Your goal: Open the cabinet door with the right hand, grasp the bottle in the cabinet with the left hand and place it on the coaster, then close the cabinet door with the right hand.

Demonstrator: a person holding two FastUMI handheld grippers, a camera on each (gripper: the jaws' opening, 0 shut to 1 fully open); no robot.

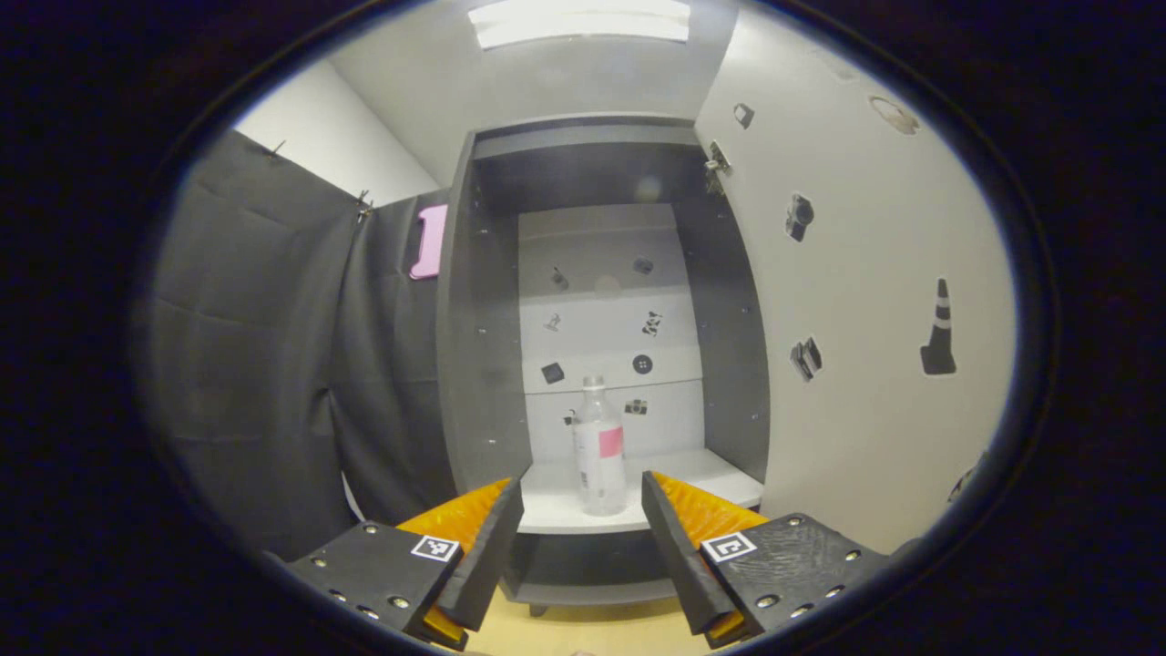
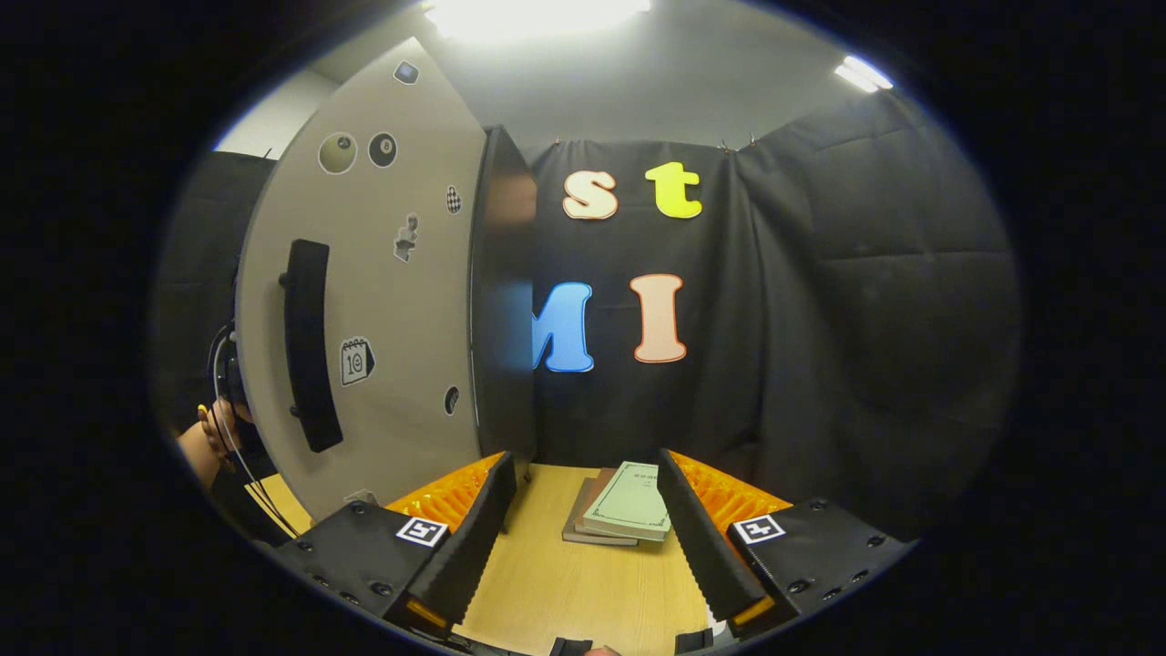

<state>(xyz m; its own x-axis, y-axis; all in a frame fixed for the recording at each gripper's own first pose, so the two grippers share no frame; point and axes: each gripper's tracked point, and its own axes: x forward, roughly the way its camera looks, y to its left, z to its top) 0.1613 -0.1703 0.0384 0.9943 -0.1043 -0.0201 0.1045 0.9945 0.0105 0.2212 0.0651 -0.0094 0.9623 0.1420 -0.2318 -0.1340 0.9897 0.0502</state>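
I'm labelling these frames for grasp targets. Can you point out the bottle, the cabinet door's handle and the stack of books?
bottle (image 1: 599, 456): left gripper view, on its clear body beside the pink label.
handle (image 2: 307, 344): right gripper view, middle of the dark bar on the open door.
stack of books (image 2: 630, 501): right gripper view, cover of the top green book.

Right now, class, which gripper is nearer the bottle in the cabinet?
The left gripper. Its open fingers point straight at the bottle standing on the cabinet shelf. The right gripper is open over the wooden table, facing stacked books beyond the open door.
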